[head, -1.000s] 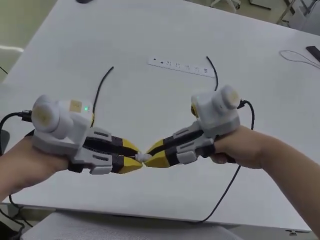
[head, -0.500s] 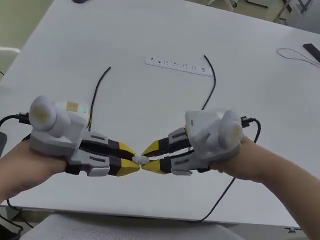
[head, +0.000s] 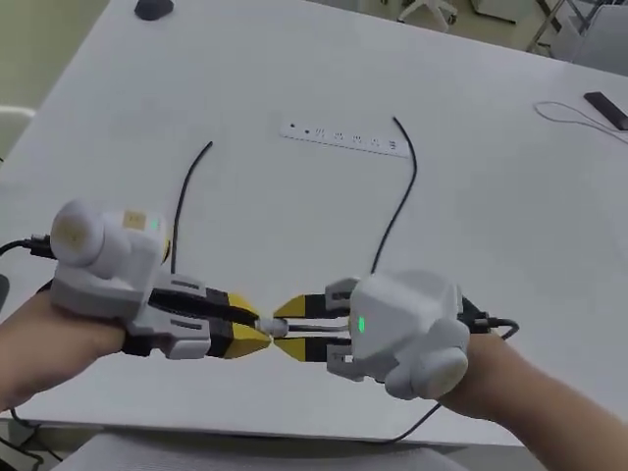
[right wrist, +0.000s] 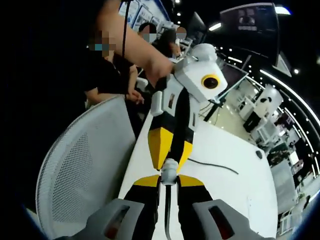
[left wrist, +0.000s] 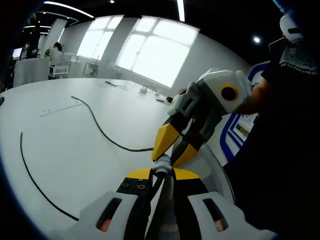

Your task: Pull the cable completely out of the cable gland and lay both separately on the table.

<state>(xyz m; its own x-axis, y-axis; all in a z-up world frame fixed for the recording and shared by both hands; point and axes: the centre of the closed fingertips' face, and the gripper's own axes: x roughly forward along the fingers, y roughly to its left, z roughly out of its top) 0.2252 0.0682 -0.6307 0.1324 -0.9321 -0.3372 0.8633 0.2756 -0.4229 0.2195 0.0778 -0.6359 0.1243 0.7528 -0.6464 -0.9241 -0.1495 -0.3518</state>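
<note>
A small white cable gland (head: 277,330) hangs above the table's near edge, pinched between two gripper tips that meet nose to nose. My left gripper (head: 263,334) comes in from the left and is shut on it. My right gripper (head: 287,334) comes from the right, rolled so its camera box faces down and forward, and is also shut on the cable gland (right wrist: 170,172). In the left gripper view the gland (left wrist: 161,165) sits at my own jaw tips with a dark cable running back between them. One black cable stretch (head: 402,191) lies behind the right gripper, another (head: 184,201) behind the left.
On the white table (head: 294,235), a white power strip (head: 343,137) lies at the far middle and a dark mouse (head: 152,8) at the far left. A black item with a thin wire (head: 589,106) is at the far right. A white mesh chair (right wrist: 80,170) stands below the near edge.
My right gripper has rolled about its own axis, its camera box swinging from the top round to the front and underside. Both tips stayed together on the gland, a little lower in view.
</note>
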